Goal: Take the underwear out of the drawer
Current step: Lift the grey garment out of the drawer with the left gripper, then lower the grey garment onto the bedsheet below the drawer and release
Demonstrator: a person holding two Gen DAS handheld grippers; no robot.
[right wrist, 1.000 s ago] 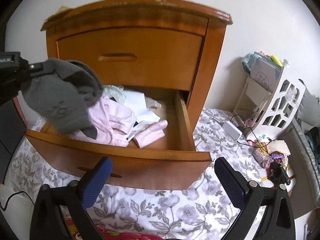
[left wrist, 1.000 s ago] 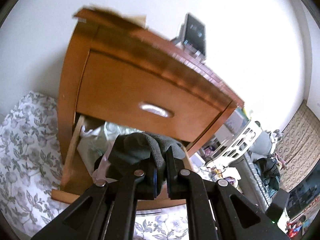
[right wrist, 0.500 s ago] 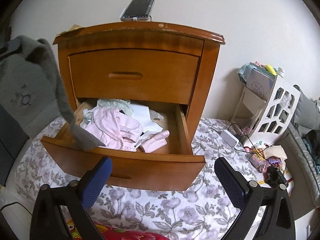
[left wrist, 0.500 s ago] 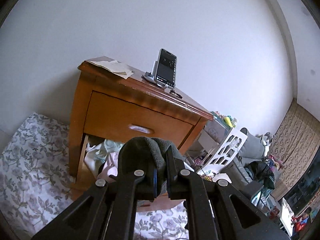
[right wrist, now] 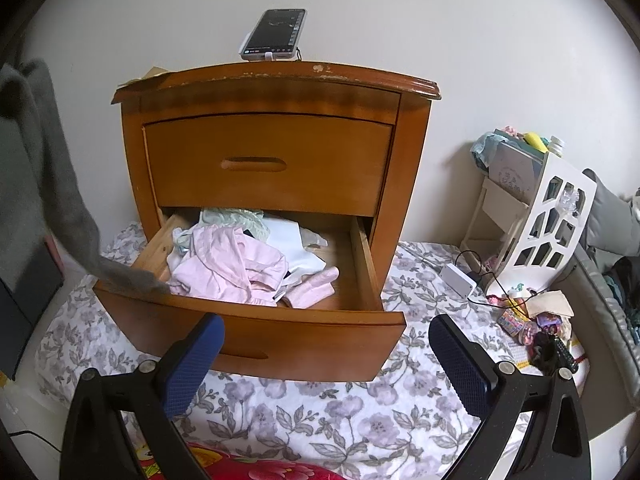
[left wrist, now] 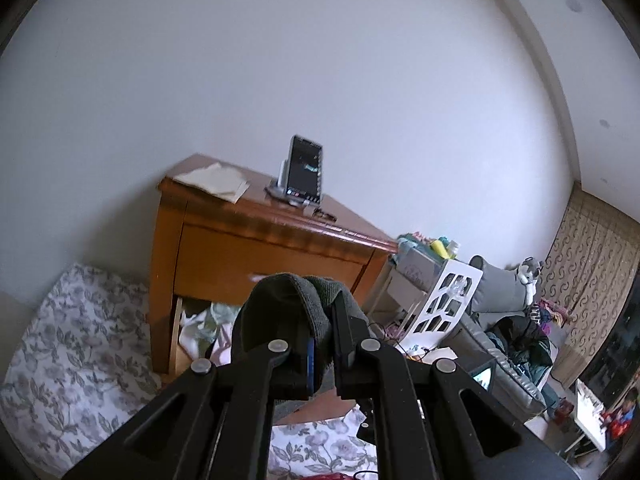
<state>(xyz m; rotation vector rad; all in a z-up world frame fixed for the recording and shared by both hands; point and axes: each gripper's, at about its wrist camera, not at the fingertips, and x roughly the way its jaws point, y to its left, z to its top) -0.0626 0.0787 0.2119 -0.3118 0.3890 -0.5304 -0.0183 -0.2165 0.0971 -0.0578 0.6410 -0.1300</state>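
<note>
Underwear grey, pinched in my left tongs, lifted clear of drawer, tail trailing at its front edge; right tongs wide, empty; pink garments left inside; set-down pending.

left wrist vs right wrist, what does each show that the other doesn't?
Left wrist only: the left gripper shut on the grey underwear, paper on the nightstand top, curtains at far right.

Right wrist only: the right gripper open and empty, the open drawer seen from above with pink clothes inside, the white charger on the floral sheet.

Both: the nightstand, the phone on it, the white rack, and the underwear, at the right view's left edge.
</note>
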